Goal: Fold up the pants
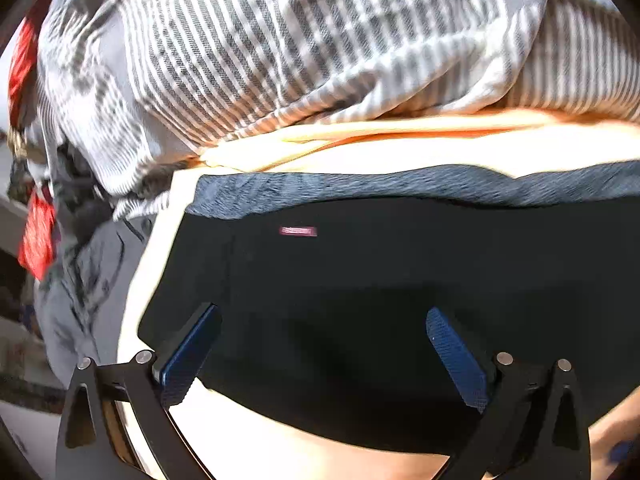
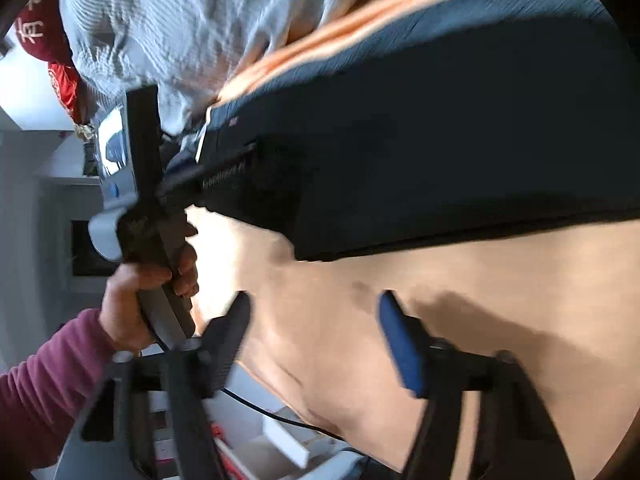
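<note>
I see the dark pants lying flat on a cream bedsheet, already brought down to a compact, roughly rectangular bundle with a grey-blue ribbed waistband along its far edge and a small pink label just below that band. I judge that at least one fold is already in, because the near edge in the right wrist view reads as a thick, doubled layer; how many folds lie under it I cannot tell. A striped grey-and-white quilt is bunched beyond the pants, touching the sheet but not the garment.

My left gripper hangs over the near part of the pants with its blue pads spread wide and nothing pinched between them. My right gripper sits over bare sheet, just beside the pants' near edge, its fingers apart and holding nothing. In that view the person's left hand, in a maroon sleeve, grips the other tool's handle.

What is left, as I read it: perhaps one more fold, then smoothing.
</note>
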### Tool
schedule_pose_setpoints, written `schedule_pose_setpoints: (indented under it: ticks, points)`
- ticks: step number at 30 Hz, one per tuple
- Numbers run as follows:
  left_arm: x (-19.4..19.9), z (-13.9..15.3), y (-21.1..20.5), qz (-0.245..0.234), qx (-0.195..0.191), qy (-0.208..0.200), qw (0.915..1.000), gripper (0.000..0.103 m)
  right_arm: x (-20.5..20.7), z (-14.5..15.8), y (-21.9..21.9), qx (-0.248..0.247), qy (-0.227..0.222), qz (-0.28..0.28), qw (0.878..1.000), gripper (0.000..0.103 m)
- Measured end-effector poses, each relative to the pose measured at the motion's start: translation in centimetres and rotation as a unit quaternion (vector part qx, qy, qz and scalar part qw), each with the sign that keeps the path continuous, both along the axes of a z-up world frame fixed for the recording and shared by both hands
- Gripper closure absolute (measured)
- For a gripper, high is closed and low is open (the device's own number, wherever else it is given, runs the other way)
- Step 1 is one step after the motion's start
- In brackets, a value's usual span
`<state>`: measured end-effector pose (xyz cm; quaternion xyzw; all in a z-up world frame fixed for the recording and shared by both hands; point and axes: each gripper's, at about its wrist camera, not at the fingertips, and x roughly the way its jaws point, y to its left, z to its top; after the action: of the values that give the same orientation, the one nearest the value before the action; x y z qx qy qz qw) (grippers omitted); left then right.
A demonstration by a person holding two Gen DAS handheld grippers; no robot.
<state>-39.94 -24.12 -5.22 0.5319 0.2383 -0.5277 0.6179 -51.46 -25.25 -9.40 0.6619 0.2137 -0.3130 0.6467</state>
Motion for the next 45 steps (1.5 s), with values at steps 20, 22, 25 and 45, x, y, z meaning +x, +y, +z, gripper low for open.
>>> schedule_pose_setpoints:
  ticks: [20,22,25,45]
  points:
    - [4.1,-2.1,-0.4,0.011,0.010,0.095,0.9953,0.000,3.7,-3.3,-0.7,0.014,0.010,-0.017,1.000,0.102]
    - [4.3,-2.1,-0.6,0.015,0.013,0.099,0.9949,0.000,3.5,-3.1,0.5,0.026,0.018,0.002,1.000,0.101]
    - [4.5,-2.2,-0.7,0.017,0.011,0.102,0.9946,0.000,2.2,-1.2,0.7,0.019,0.045,-0.001,0.999,0.097]
    - [9.3,-0.7,7.9,0.084,0.028,0.053,0.9947,0.000,-4.2,-1.1,-4.5,-0.014,0.091,-0.078,0.993,0.043]
